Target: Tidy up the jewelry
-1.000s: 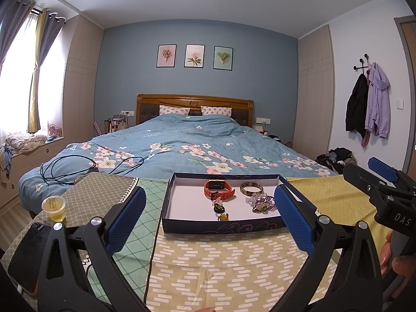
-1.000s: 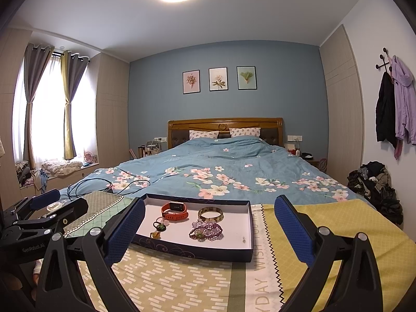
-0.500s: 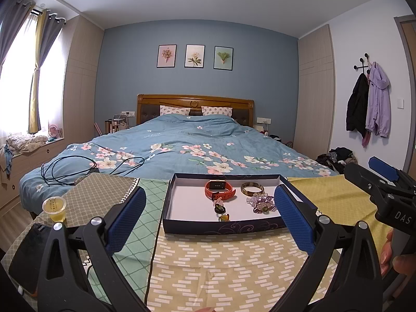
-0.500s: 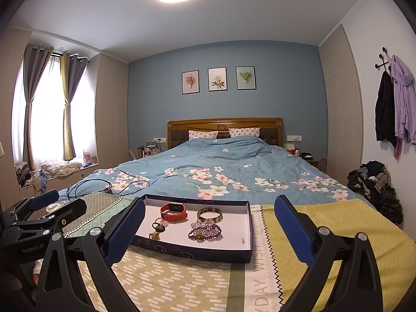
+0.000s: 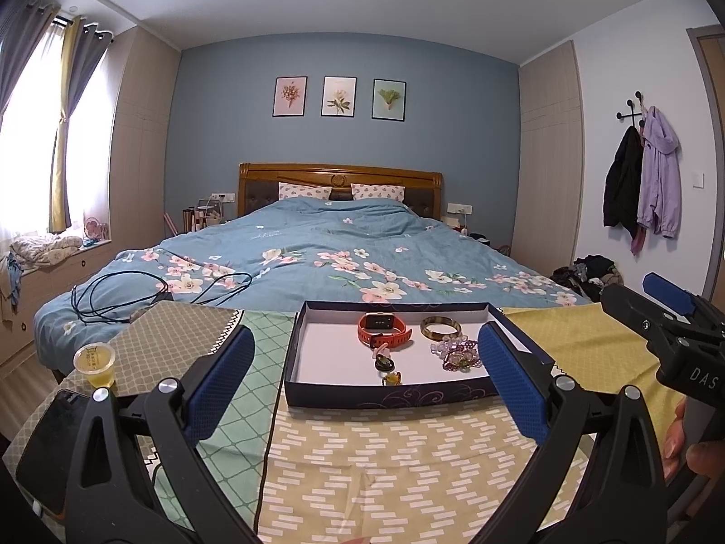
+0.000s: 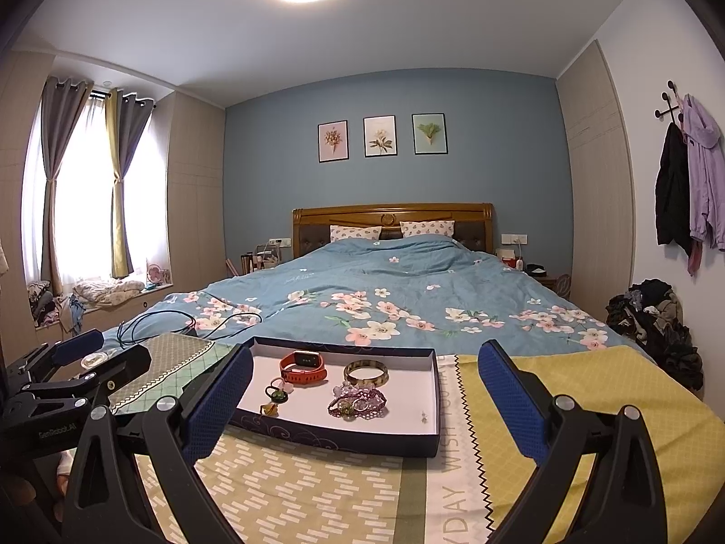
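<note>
The speck [image 6: 423, 416] on the tray floor is too small to identify; the phone [image 5: 50, 449] lies partly behind the left tool's arm.

Setting: you are in a home bedroom. Straight ahead of your left gripper [image 5: 362, 390] stands a double bed [image 5: 317, 254] with a wooden headboard [image 5: 340, 179], two pillows and a blue floral duvet. Above it, three framed flower prints [image 5: 339, 96] hang on a blue wall. To that gripper's left, a curtained window [image 5: 41, 136] with laundry piled on the sill. To its right, jackets [image 5: 643, 186] on a wall hook and a clothes heap on the floor. Built-in wardrobes flank the bed.
</note>
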`<move>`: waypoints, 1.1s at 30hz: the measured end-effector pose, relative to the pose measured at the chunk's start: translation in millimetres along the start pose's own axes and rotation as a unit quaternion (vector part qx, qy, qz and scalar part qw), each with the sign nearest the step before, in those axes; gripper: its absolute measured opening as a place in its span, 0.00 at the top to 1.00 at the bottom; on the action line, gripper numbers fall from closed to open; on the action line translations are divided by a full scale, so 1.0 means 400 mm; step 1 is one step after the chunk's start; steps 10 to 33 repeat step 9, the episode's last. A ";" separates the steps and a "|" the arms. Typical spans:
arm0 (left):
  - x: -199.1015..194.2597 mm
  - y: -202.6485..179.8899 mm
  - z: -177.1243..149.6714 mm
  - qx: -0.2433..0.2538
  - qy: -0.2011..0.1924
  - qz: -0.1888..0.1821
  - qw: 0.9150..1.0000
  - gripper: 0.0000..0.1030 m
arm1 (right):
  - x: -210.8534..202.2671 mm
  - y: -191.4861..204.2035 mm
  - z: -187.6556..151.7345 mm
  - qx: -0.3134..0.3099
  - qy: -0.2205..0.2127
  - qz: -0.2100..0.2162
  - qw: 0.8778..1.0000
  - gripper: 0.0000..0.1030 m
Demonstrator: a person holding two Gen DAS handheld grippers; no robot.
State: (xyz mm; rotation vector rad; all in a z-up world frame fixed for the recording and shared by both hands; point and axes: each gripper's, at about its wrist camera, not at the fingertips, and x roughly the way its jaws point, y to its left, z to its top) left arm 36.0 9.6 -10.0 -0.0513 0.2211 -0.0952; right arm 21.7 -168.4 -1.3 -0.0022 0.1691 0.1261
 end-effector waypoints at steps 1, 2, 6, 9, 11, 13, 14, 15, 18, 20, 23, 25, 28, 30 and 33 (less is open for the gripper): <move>0.001 0.000 -0.001 0.001 0.001 0.001 1.000 0.06 | 0.000 -0.002 0.000 0.000 0.001 0.001 1.000 0.07; 0.003 -0.003 -0.001 0.001 0.004 0.001 1.000 0.06 | 0.002 -0.007 0.001 0.000 0.004 0.002 1.000 0.07; 0.037 0.017 -0.006 -0.005 0.042 0.010 0.999 0.06 | 0.026 -0.062 -0.008 0.000 0.044 -0.006 0.999 0.07; 0.068 0.052 -0.010 -0.005 0.068 0.026 0.997 0.06 | 0.074 -0.155 -0.021 0.002 0.111 -0.048 0.993 0.07; 0.068 0.052 -0.010 -0.005 0.068 0.026 0.997 0.06 | 0.074 -0.155 -0.021 0.002 0.111 -0.048 0.993 0.07; 0.068 0.052 -0.010 -0.005 0.068 0.026 0.997 0.06 | 0.074 -0.155 -0.021 0.002 0.111 -0.048 0.993 0.07; 0.068 0.052 -0.010 -0.005 0.068 0.026 0.997 0.06 | 0.074 -0.155 -0.021 0.002 0.111 -0.048 0.993 0.07; 0.068 0.052 -0.010 -0.005 0.068 0.026 0.997 0.06 | 0.074 -0.155 -0.021 0.002 0.111 -0.048 0.993 0.07; 0.068 0.052 -0.010 -0.005 0.068 0.026 0.997 0.06 | 0.074 -0.155 -0.021 0.002 0.111 -0.048 0.993 0.07; 0.068 0.052 -0.010 -0.005 0.068 0.026 0.997 0.06 | 0.074 -0.155 -0.021 0.002 0.111 -0.048 0.993 0.07; 0.068 0.052 -0.010 -0.005 0.068 0.026 0.997 0.06 | 0.074 -0.155 -0.021 0.002 0.111 -0.048 0.993 0.07; 0.068 0.052 -0.010 -0.005 0.068 0.026 0.997 0.06 | 0.074 -0.155 -0.021 0.002 0.111 -0.048 0.993 0.07; 0.068 0.052 -0.010 -0.005 0.068 0.026 0.997 0.06 | 0.074 -0.155 -0.021 0.002 0.111 -0.048 0.993 0.07; 0.068 0.052 -0.010 -0.005 0.068 0.026 0.997 0.06 | 0.074 -0.155 -0.021 0.002 0.111 -0.048 0.993 0.07; 0.068 0.052 -0.010 -0.005 0.068 0.026 0.997 0.06 | 0.074 -0.155 -0.021 0.002 0.111 -0.048 0.993 0.07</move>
